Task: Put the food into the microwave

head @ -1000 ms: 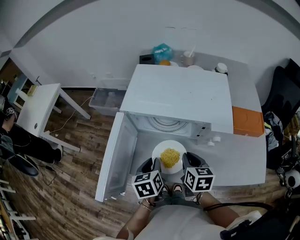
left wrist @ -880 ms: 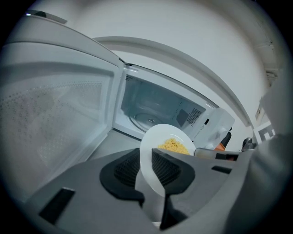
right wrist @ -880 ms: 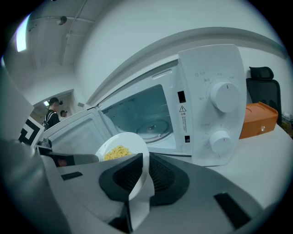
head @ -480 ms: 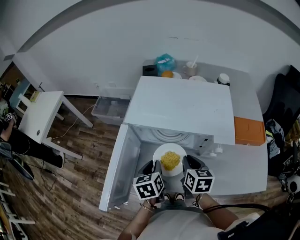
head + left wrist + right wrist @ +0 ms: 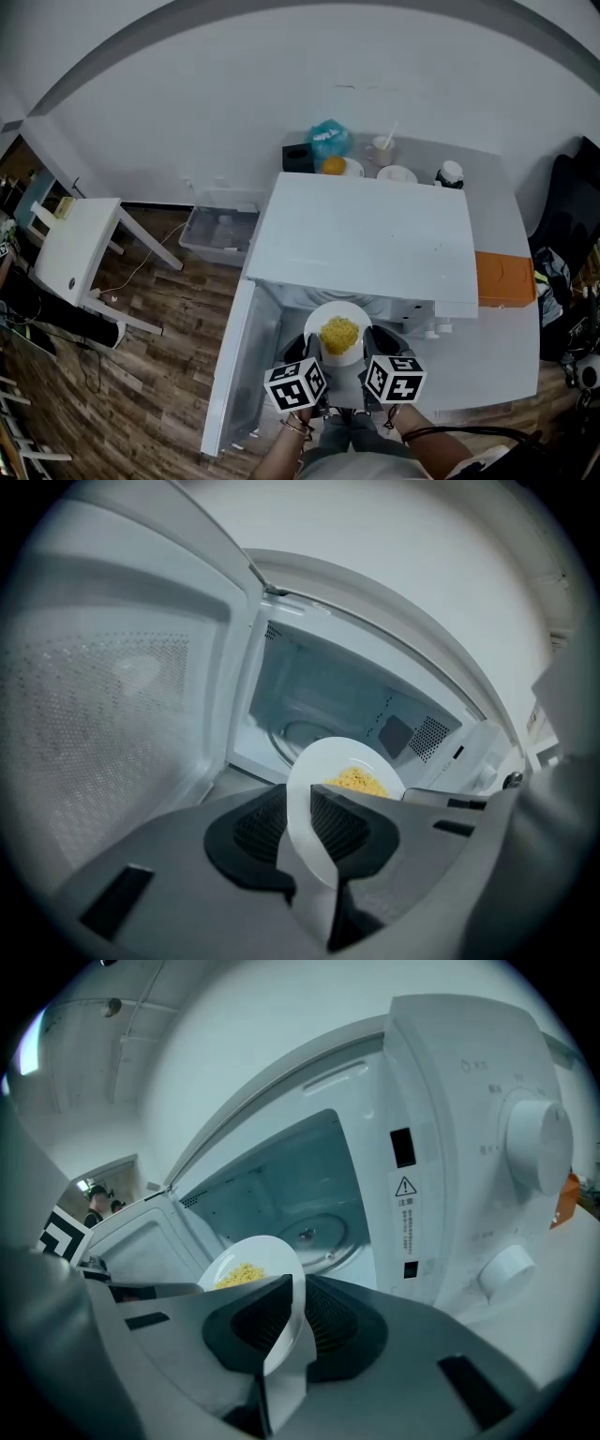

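Plate (image 5: 339,314) right at the mouth of the microwave (image 5: 366,239), at the 6 o'clock edge of its white top in the head view, with the door (image 5: 232,370) swung wide toward 7 o'clock. Left gripper (image 5: 302,352) pinches the rim at 9 o'clock and right gripper (image 5: 379,347) pinches it at 3 o'clock; each gripper view shows its jaws clamped on the white edge. It's round, so no long axis to call: face up, yellow food (image 5: 339,334) heaped at centre, far rim toward the cavity at 12 o'clock. The head view hides that cavity under the top. The right gripper view opens it up: turntable (image 5: 314,1232), two dials (image 5: 537,1147). Only the left gripper view shows the door's perforated screen (image 5: 103,696).
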`<state>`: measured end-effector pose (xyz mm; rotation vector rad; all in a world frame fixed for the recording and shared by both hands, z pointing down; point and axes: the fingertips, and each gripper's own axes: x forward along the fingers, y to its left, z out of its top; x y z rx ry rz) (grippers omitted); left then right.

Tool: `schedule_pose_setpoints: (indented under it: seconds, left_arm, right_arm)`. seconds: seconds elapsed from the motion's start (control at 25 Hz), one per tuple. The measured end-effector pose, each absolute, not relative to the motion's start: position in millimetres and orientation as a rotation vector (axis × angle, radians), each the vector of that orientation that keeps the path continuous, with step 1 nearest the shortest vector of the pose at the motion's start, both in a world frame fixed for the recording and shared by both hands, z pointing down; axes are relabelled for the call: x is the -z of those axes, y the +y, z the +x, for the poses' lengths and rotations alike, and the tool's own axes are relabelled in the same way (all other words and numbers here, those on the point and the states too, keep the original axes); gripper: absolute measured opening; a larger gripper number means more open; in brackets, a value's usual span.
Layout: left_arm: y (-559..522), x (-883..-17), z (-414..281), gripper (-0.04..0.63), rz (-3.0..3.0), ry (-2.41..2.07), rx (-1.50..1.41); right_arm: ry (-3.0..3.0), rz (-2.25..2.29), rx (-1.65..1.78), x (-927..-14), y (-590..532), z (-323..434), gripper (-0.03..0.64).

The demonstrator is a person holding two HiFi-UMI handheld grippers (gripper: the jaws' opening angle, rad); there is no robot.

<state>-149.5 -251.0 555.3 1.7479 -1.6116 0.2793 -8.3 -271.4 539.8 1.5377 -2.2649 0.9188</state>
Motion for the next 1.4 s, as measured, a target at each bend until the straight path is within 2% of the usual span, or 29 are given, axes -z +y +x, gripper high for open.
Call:
schedule_pose_setpoints:
  seconds: [0.8,1.4]
  left_arm:
    - [-327.6,-578.2,-163.0,0.081,1.843,-1.658,-0.155]
    - [-369.7,-577.9,-155.0,0.081,1.977,-1.722,-0.189]
  right_arm:
    - [-2.254,1.805,-0.879,-559.0,-339.8,-16.8,0.054]
    - [-2.183,1.991,-0.794,-569.0,-362.4,-7.9,0.055]
